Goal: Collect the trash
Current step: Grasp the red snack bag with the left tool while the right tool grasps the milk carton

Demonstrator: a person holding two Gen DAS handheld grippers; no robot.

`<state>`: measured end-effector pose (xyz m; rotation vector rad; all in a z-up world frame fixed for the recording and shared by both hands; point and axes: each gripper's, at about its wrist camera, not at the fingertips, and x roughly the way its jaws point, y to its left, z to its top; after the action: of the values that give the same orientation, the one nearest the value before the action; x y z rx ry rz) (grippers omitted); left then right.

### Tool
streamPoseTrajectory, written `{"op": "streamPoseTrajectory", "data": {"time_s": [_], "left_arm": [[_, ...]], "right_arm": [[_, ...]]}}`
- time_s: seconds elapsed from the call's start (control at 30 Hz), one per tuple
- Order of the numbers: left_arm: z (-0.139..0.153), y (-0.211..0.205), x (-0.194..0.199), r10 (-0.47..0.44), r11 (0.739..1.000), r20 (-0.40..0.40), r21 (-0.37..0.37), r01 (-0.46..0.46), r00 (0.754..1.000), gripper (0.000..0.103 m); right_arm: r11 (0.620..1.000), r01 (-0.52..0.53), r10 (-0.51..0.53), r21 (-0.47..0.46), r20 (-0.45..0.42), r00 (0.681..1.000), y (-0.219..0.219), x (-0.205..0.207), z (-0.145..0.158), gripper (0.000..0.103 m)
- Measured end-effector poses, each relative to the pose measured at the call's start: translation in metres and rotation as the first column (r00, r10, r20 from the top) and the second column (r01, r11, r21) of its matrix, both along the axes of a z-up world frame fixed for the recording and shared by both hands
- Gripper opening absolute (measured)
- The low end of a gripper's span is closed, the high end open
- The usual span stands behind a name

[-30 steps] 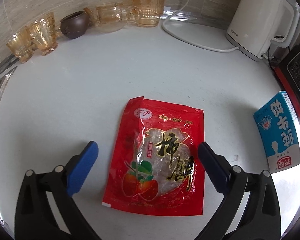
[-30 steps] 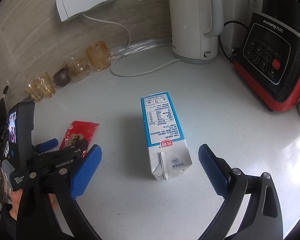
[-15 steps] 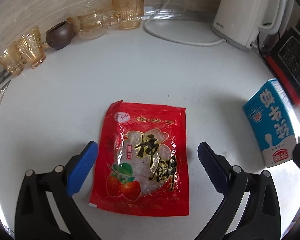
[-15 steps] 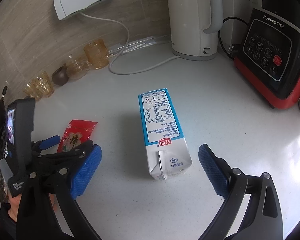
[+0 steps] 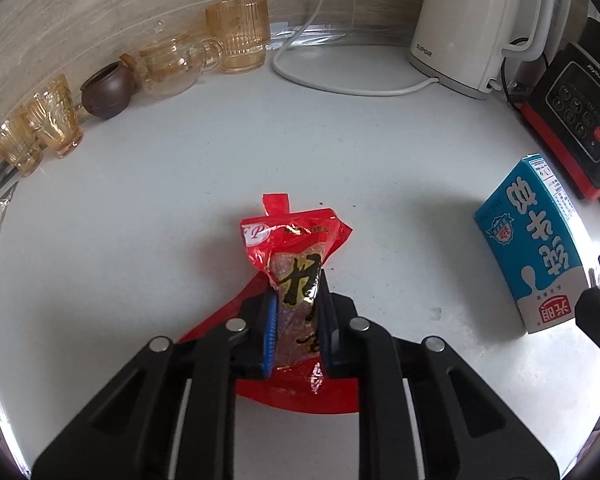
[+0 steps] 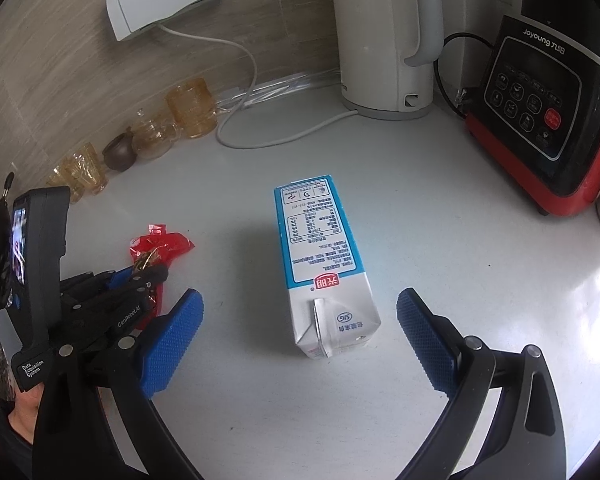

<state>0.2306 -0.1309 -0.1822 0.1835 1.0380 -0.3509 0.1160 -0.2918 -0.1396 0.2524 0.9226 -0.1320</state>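
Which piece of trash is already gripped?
The red snack wrapper, crumpled between the left gripper pads. The blue milk carton lies untouched between the open right gripper.

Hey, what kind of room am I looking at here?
Most likely a home kitchen counter: a white electric kettle and a black and red countertop cooking appliance stand along the tiled wall, beside a row of amber glass teacups on the white countertop.

A red snack wrapper [image 5: 296,248], crumpled and bunched upward at its middle, was seen on the white counter. A blue-and-white milk carton [image 6: 320,256] lay on its side nearby.
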Motion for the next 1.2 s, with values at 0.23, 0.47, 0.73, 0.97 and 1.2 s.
{"op": "streamPoseTrajectory", "data": {"time_s": [0.23,0.47,0.73,0.97,1.2], "left_arm": [[0.015,0.0,-0.007,-0.004,1.0,0.023,0.007,0.003,1.0,0.015],[0.03,0.001,-0.02,-0.014,0.999,-0.002,-0.03,0.014,1.0,0.015],[0.037,0.007,-0.032,-0.011,0.999,-0.011,-0.042,0.011,1.0,0.015],[0.044,0.014,-0.043,0.005,0.999,-0.001,-0.041,-0.005,1.0,0.015],[0.059,0.021,-0.066,0.018,0.999,0.026,-0.042,-0.017,0.999,0.015]], "right_arm": [[1.0,0.0,0.0,-0.014,-0.008,1.0,-0.002,0.002,0.0,0.097],[0.997,-0.042,0.04,-0.062,-0.036,0.999,-0.004,0.024,-0.006,0.097],[0.99,-0.067,0.055,-0.123,-0.094,0.994,-0.006,0.046,-0.021,0.084],[0.998,-0.058,0.054,-0.036,-0.103,0.993,-0.014,0.037,-0.023,0.041],[0.997,-0.077,0.075,-0.031,-0.061,0.995,-0.003,0.009,0.003,0.041]]}}
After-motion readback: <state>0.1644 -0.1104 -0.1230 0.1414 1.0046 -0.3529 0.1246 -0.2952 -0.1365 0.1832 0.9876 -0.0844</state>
